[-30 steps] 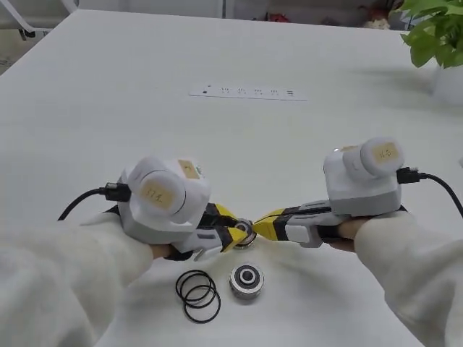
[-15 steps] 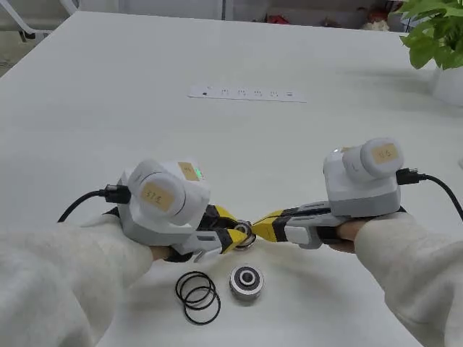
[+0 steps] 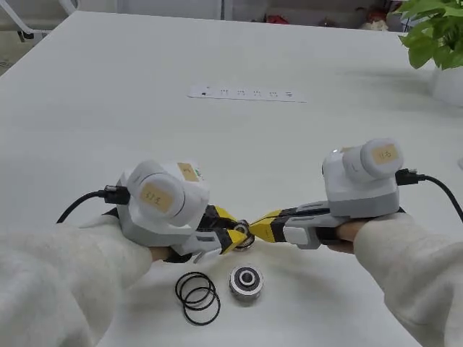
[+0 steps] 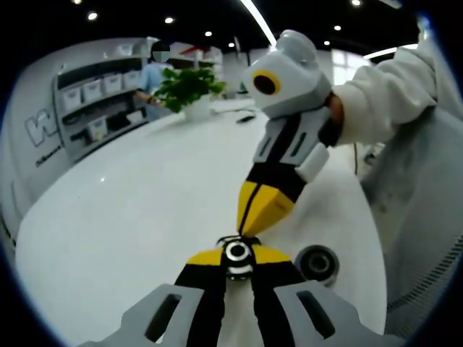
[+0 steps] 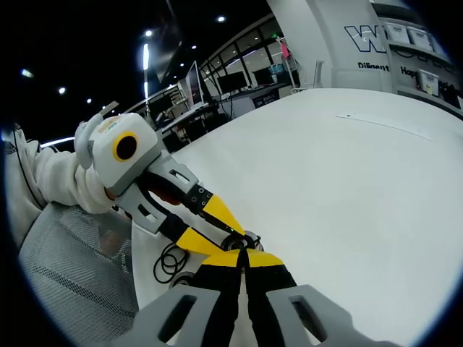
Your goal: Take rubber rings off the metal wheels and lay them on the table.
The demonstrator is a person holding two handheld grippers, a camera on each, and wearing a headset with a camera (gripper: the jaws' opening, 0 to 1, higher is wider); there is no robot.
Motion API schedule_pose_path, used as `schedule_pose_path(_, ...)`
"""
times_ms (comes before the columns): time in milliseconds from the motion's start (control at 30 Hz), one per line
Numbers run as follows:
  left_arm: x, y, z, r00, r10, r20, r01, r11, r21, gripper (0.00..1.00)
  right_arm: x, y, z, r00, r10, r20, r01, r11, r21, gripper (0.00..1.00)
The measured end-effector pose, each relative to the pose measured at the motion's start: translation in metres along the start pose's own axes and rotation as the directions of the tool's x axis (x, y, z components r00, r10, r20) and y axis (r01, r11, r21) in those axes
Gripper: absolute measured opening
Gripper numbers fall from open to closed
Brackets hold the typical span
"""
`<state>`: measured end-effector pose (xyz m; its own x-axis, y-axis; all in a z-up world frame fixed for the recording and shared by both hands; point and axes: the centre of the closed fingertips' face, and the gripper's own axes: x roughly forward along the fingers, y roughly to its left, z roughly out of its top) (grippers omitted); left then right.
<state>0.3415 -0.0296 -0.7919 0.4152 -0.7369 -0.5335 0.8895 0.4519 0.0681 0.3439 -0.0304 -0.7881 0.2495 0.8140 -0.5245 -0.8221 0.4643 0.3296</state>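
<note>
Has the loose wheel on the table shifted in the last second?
No. The loose wheel sits at the same spot beside the black rings, and as far from the power strip as before.

On the bench (image 3: 145, 108) the loose wheel (image 3: 247, 280) lies just beside the rings (image 3: 197, 296), at their 3 o'clock; the held wheel (image 3: 242, 233) is at its 12 o'clock.

The head view looks forward and down over the white tabletop (image 3: 145, 87). Both gripper views sit low and close, facing each other; all 3 share the small silver metal wheel (image 3: 243, 231) between them.
</note>
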Motion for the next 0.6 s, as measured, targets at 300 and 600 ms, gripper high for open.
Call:
schedule_pose_path(300,-0.0001,0.0001,-0.0002,1.0,0.0,0.0,0.0,1.0,0.001,0.14,-0.0001,-0.0002,-0.0002,1.0,0.004,0.002,-0.004,1.0,0.0,0.0)
schedule_pose_path(600,-0.0003,0.0004,-0.0004,1.0,0.003,-0.002,-0.003,1.0,-0.007,0.14,-0.0018,0.0011,0.0053,0.9996,0.01,0.026,-0.01,1.0,0.006,0.0)
